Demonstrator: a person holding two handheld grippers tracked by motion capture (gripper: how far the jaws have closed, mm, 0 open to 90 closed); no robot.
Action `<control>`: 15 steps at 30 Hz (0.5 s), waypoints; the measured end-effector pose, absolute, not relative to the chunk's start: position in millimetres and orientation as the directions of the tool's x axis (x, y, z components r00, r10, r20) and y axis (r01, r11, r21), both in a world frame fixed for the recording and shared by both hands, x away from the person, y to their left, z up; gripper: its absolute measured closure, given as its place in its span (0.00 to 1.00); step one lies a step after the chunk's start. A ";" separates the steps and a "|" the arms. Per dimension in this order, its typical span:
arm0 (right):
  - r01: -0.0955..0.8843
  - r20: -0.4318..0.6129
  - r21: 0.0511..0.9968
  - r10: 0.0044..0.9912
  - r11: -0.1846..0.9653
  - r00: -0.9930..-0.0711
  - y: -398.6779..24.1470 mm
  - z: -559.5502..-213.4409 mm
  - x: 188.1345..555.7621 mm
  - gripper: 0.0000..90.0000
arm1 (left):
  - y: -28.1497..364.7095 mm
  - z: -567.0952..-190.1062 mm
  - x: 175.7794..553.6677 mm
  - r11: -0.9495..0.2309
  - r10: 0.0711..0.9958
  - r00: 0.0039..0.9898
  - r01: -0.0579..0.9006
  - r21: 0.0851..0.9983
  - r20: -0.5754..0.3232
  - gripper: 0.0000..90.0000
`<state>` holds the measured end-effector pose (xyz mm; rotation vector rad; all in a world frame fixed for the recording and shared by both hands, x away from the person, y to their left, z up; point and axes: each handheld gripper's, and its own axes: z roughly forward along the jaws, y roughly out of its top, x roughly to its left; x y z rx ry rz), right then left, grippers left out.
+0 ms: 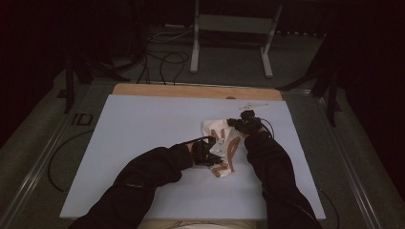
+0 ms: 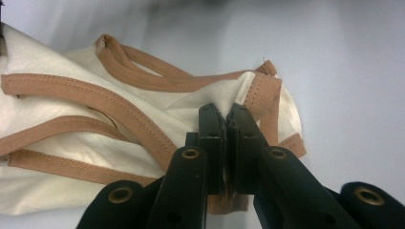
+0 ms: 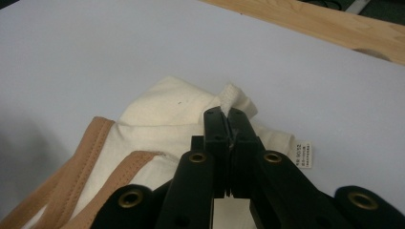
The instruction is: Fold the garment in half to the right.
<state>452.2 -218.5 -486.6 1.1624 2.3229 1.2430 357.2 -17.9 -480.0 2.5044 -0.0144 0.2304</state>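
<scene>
A crumpled cream cloth garment (image 1: 220, 143) with tan-brown trim bands lies on the white table sheet (image 1: 143, 138), right of centre. My left gripper (image 1: 213, 161) is at its near end, shut on a cream fold beside a tan band (image 2: 228, 112). At the far end my right gripper (image 1: 235, 123) is shut on a cream hem edge (image 3: 224, 110). In the right gripper view a small white label (image 3: 304, 155) sticks out of the garment (image 3: 162, 119) to the right of the jaws. Tan straps (image 2: 95, 95) run across the garment (image 2: 57, 138) in the left gripper view.
The white sheet covers a wooden board whose bare strip (image 1: 196, 90) shows along the far edge. A small pale object (image 1: 255, 104) lies on the sheet beyond the right gripper. Cables (image 1: 165, 62) and a metal stand (image 1: 231, 33) are on the floor behind the table.
</scene>
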 end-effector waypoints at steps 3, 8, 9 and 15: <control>0.536 0.138 0.785 0.754 0.313 -0.642 -219.4 -490.9 453.7 0.99 | -20.5 -481.3 358.5 -0.810 0.049 0.987 -0.052 0.583 0.156 0.96; 0.547 0.149 0.781 0.761 0.301 -0.631 -223.1 -496.9 456.5 0.99 | -24.5 -483.7 358.8 -0.802 0.068 0.987 -0.032 0.596 0.144 0.95; 0.552 0.150 0.778 0.764 0.301 -0.628 -224.0 -498.4 456.9 0.99 | -25.0 -483.9 358.8 -0.803 0.068 0.988 -0.029 0.596 0.140 0.95; 0.572 0.165 0.765 0.770 0.294 -0.617 -228.2 -506.8 459.1 0.98 | -30.2 -487.2 359.5 -0.799 0.077 0.989 -0.016 0.601 0.128 0.93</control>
